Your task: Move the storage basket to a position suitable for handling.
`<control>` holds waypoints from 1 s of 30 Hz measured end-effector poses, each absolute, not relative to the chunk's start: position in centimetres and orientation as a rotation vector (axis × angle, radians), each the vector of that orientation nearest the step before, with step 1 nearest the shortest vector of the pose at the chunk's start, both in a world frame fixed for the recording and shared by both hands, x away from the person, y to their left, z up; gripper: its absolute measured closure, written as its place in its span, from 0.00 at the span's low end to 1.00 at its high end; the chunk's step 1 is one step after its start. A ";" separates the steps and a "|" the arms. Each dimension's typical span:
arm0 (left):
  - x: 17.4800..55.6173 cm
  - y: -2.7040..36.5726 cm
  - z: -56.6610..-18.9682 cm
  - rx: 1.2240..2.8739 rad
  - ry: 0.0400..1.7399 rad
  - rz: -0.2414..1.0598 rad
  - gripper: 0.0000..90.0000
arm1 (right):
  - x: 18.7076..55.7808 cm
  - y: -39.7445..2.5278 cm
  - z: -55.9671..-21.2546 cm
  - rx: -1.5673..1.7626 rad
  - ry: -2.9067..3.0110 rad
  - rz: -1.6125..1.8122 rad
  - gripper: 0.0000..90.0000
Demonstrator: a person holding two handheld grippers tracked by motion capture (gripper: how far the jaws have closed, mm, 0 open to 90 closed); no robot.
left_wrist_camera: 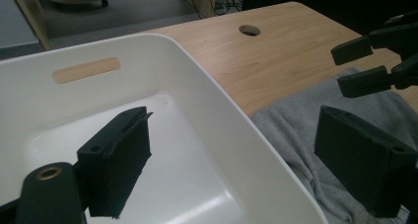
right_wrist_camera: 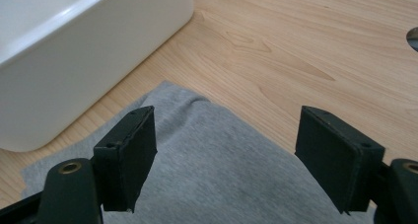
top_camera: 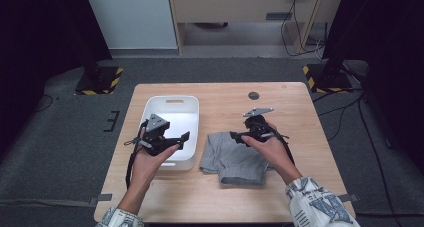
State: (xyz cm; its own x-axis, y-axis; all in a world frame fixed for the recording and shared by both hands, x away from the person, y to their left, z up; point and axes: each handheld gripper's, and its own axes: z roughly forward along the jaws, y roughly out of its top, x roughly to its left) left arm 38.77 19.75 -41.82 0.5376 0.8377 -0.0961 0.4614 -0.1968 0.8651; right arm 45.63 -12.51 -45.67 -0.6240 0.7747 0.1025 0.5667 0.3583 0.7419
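Patterned sleeves enter from the bottom of the high view; each hand holds a pair of black two-jaw tongs. Right tongs [top_camera: 233, 136] hover over the upper middle of the folded grey knit cloth [top_camera: 232, 159], jaws spread wide, holding nothing. Left tongs [top_camera: 184, 139] hang above the right rim of the white rectangular plastic bin [top_camera: 171, 103], jaws also wide, empty.

Cloth lies flat on the light wooden table [top_camera: 295, 117], just beside the bin's right wall, apparently not touching it.

Judged step: grasp the cloth for transfer to the bin. To do it well:
- lower the right tongs straight down until one jaw slides under a folded edge, so all layers are caught, not only the top one;
- close fully before lifting;
- bring the left tongs across to a second edge so the cloth does not unfold or drag on the bin rim.

View comparison:
- Right gripper view: the right tongs [right_wrist_camera: 224, 157] stand above the cloth [right_wrist_camera: 207, 160], with the cloth's far corner and the bin's outer wall [right_wrist_camera: 74, 61] beyond. Height above the fabric cannot be told.
- Left gripper view: the left tongs [left_wrist_camera: 231, 155] straddle the bin rim [left_wrist_camera: 231, 115], one jaw over the bin floor, the other over the cloth [left_wrist_camera: 300, 130]; the right tongs [left_wrist_camera: 362, 66] show farther off.
- High view: the round cable hole [top_camera: 254, 95] in the table and the bin's handle slot.
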 end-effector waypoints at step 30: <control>37.8 12.6 -42.7 1.950 0.930 0.421 0.15 | 45.7 -16.9 -46.3 1.277 2.311 1.100 0.25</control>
State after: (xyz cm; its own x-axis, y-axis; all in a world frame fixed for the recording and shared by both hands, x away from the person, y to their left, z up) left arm 37.82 12.64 -42.66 0.6584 0.7492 -0.0719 0.4403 -0.3059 0.8441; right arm 45.67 -16.86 -46.34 -0.5702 0.8138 0.1121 0.6004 0.3197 0.7330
